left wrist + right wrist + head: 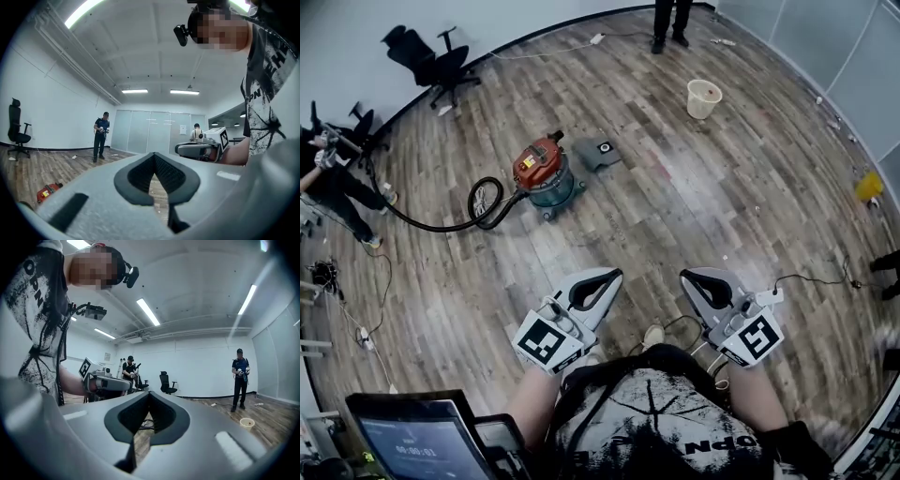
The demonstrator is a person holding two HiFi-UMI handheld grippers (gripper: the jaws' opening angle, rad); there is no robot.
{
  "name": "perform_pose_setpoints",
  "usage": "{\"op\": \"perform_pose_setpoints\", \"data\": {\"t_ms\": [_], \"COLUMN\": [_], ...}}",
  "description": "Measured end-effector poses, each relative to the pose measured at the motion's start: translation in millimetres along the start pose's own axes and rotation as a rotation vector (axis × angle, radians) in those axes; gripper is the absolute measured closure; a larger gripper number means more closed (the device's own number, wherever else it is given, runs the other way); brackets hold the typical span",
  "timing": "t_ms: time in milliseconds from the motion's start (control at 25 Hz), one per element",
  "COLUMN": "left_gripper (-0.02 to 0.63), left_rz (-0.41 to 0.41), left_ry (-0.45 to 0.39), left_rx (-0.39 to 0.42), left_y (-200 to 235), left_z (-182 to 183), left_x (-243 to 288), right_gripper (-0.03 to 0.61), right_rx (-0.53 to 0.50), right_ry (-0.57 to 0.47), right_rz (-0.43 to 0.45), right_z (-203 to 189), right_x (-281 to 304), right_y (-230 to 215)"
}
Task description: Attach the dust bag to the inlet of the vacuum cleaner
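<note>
The vacuum cleaner [546, 174], with a red lid on a teal drum, stands on the wooden floor far ahead, and its black hose [484, 208] curls off to the left. Just right of it the grey dust bag [598, 152] lies flat on the floor. Close to the person's body, both grippers are held level and well short of these. My left gripper [617, 273] [153, 154] is shut with nothing in it. My right gripper [684, 275] [149, 393] is shut too and holds nothing. A red part of the vacuum cleaner [47, 191] shows low in the left gripper view.
A pale waste bin [704, 97] [247, 423] stands far right. Black office chairs [431, 56] line the left wall. One person [670, 21] stands at the far end, another [333, 183] at the left. Cables [820, 279] trail on the floor. A tablet [417, 441] sits at bottom left.
</note>
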State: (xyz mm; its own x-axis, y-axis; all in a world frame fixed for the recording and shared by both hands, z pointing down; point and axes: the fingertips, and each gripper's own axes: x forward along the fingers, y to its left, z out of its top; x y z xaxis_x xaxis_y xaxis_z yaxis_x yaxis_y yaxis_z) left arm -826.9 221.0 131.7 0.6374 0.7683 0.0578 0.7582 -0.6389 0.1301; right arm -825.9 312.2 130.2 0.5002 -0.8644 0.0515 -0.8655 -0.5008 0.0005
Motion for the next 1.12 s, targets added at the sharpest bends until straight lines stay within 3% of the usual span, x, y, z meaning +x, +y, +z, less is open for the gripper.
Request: {"op": "perform_pose_setpoints", "data": {"t_ms": [320, 480, 760, 1120], "left_gripper": [0.614, 0.614, 0.614, 0.614], "left_rz": [-0.022, -0.016, -0.010, -0.037], "left_ry": [-0.009, -0.003, -0.037, -0.027], "left_rx": [-0.015, -0.045, -0.033, -0.062], "left_y": [-11.7, -12.5, -11.6, 45.8], "left_z": [-8.3, -8.6, -6.8, -20.9], "left_x": [77.5, 106.5, 144.6, 168.2], "right_gripper": [0.574, 0.574, 0.574, 0.574], "right_rx": [-0.033, -0.040, -0.071, -0.076], "right_ry": [0.044, -0.068, -0.095, -0.048], "right_rz": [0.031, 0.049, 0.083, 0.046], "right_z": [-19.0, -7.2, -9.7, -21.8], "right_x": [-35.2, -43.9, -48.9, -0.4], "right_y": [-63.9, -87.6, -114.5, -150.3]}}
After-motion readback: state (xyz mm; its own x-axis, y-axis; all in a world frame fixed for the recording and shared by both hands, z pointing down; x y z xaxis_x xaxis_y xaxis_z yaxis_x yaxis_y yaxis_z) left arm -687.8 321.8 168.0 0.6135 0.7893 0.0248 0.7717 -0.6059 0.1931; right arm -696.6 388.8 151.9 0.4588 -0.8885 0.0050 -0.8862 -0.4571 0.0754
